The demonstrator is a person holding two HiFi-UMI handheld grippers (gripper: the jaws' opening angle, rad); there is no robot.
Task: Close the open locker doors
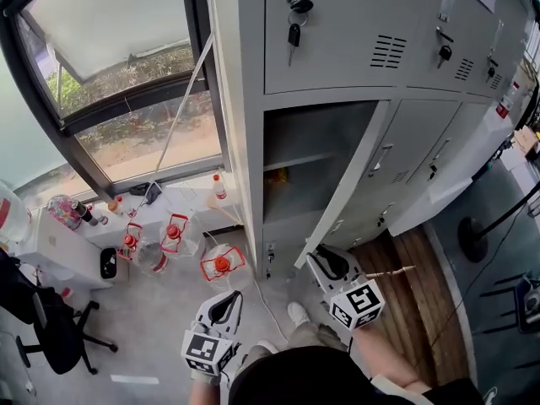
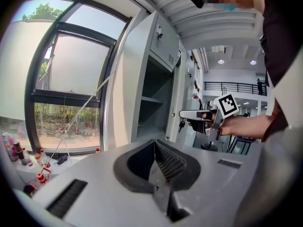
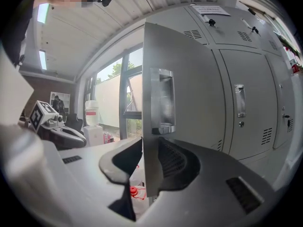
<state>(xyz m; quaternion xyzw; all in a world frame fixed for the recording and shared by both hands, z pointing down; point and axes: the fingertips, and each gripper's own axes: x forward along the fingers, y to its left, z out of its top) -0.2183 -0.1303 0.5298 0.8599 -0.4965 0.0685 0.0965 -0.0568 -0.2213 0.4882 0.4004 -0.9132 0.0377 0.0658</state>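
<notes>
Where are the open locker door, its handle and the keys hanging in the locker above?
open locker door (image 3: 189, 89), right gripper view, on its flat outer face.
door handle (image 3: 162, 100), right gripper view, on its recessed middle.
keys (image 1: 294, 34), head view, on the dark hanging key.

1. Your left gripper (image 1: 228, 300) hangs low in front of your body, jaws pressed together with nothing between them.
2. Your right gripper (image 1: 319, 260) reaches further forward, its jaws closed on the edge of the locker door (image 3: 184, 103).
3. Your right hand (image 2: 236, 125) wraps that gripper's handle, forearm roughly level.
</notes>
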